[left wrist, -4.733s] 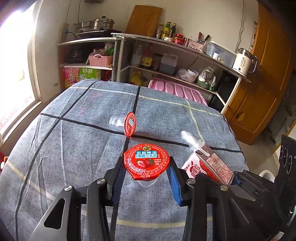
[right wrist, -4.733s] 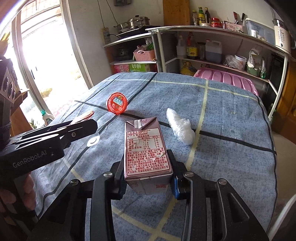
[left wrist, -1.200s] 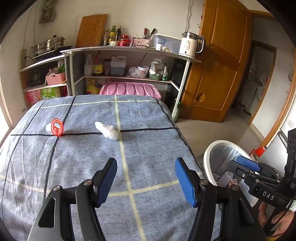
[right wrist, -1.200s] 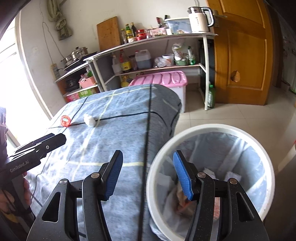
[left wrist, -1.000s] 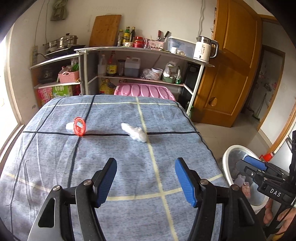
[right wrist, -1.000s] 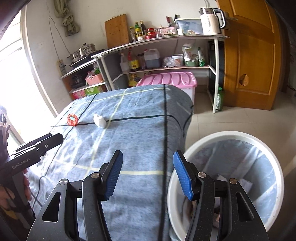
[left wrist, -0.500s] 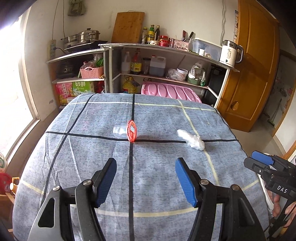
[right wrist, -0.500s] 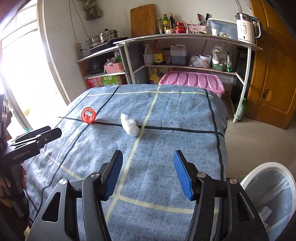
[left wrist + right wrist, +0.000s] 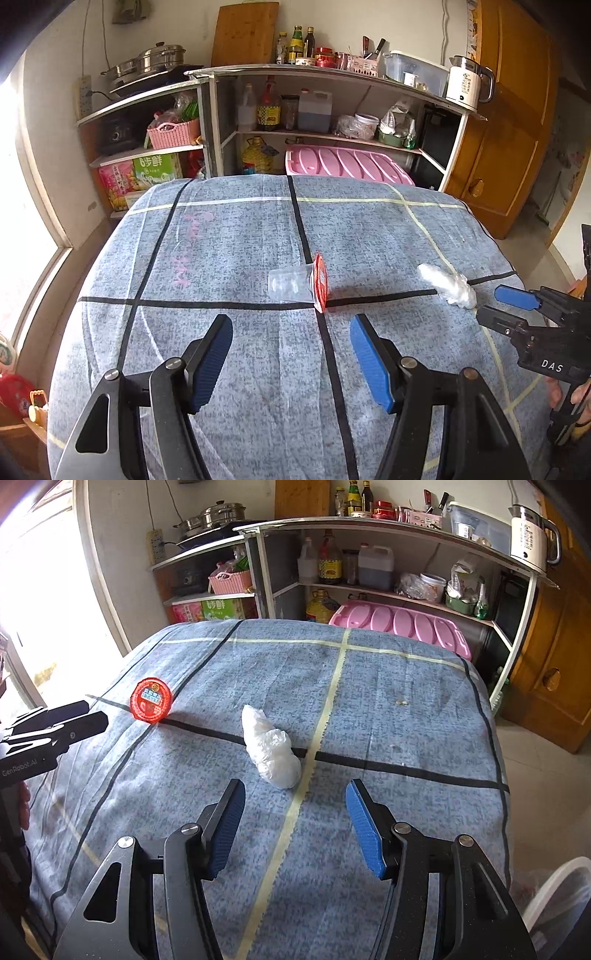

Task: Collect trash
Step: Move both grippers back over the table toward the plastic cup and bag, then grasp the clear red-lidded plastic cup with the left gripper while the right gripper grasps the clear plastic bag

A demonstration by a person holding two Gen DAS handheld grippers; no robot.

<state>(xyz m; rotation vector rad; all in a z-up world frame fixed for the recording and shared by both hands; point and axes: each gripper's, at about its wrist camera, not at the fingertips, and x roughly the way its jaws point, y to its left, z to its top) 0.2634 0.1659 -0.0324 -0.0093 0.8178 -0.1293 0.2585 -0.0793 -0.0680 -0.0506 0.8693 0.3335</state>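
Your left tongs (image 9: pixel 290 345) stand wide with nothing between the blue pads, angled down over the bench (image 9: pixel 221 240) and its grey-blue checked cloth. Just beyond them a clear plastic cup (image 9: pixel 291 284) lies on its side, its red foil lid (image 9: pixel 320 281) on edge and facing right, resting on the black line that crosses the cloth. The cup sits a little past the tips, roughly in line with the gap between the pads, and touches neither one.

Your right tongs (image 9: pixel 295 819) are also wide and empty, tilted down over the same cloth. A crumpled white plastic bag (image 9: pixel 271 751) lies just ahead of them, slightly left of the centre of the gap, next to where a pale yellow stripe meets the black line. It is clear of both pads. From this side the red lid (image 9: pixel 151 700) faces you, further off to the left, well apart from the bag.

Each pair of tongs shows at the edge of the other's view: the right ones (image 9: pixel 506 306) near the bag at the right, the left ones (image 9: pixel 79 716) near the lid at the left.

A white bin (image 9: pixel 557 893) with a clear liner stands on the floor at the near right corner of the bench. Shelves (image 9: pixel 332 74) crowded with bottles, pots and a kettle (image 9: pixel 467 83) line the far wall, with a pink tub (image 9: pixel 343 164) below them
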